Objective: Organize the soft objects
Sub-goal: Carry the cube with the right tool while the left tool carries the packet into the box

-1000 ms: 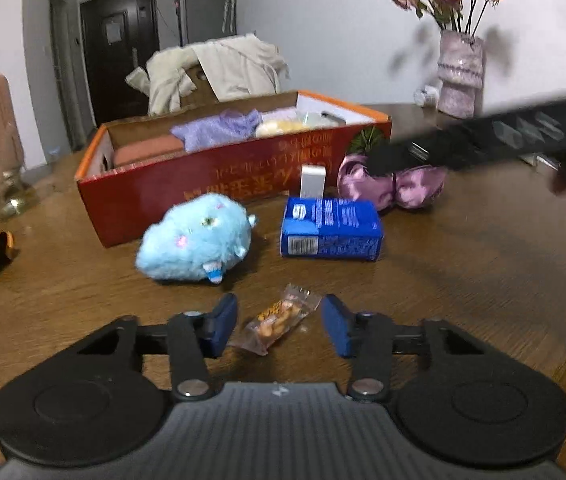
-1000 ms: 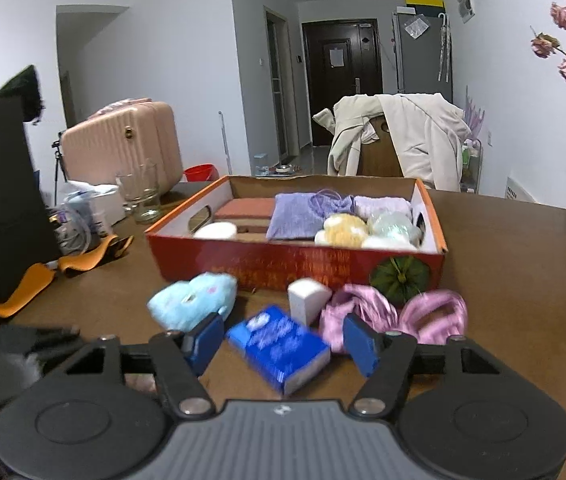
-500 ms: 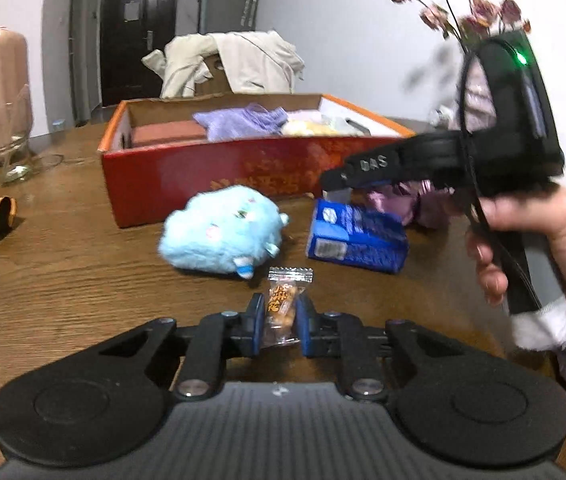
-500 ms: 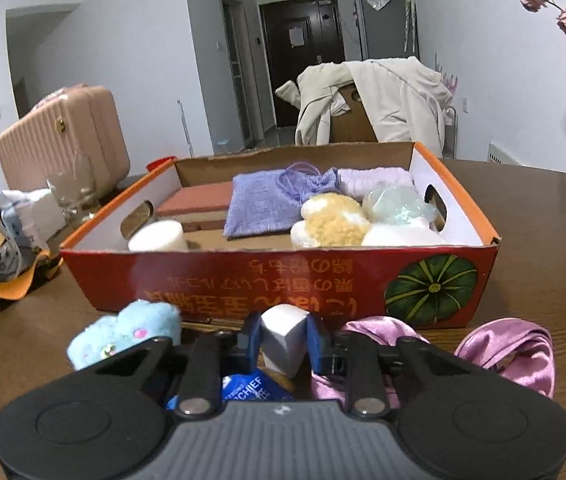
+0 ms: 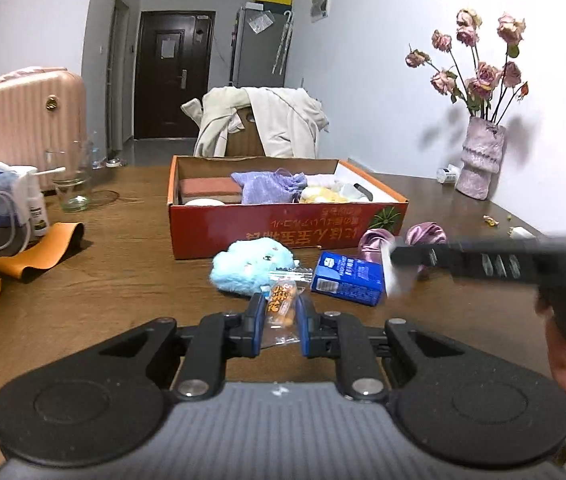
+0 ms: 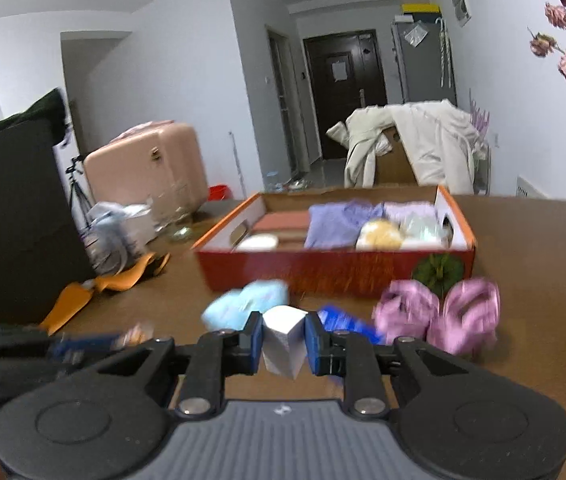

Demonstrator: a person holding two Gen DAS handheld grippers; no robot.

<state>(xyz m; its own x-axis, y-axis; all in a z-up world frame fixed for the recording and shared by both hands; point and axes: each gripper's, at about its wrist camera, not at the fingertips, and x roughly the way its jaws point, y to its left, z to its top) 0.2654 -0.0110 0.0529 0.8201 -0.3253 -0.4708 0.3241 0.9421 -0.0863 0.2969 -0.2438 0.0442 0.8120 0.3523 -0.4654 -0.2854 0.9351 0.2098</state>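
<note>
The left gripper [image 5: 279, 322] angles down toward the worktop [image 5: 123, 288], its blue pads clamped on a clear snack packet [image 5: 281, 304] that stands upright between them, lifted off the wood. Just ahead of it lies the light blue plush toy [image 5: 251, 266], with the blue tissue pack [image 5: 347, 278] ahead and to its right, and the red cardboard box [image 5: 283, 224] of soft things farther ahead.

The right gripper [image 6: 283, 340] tilts down likewise, pinching a white foam block [image 6: 285, 340] squarely between its pads. Beyond it to the left sits the plush toy [image 6: 247, 308], to the right the pink satin scrunchies [image 6: 439, 316], and farther ahead the box [image 6: 335, 268]. In the left view a hand [image 5: 563, 344] grips the right gripper's handle at the right edge.
</note>
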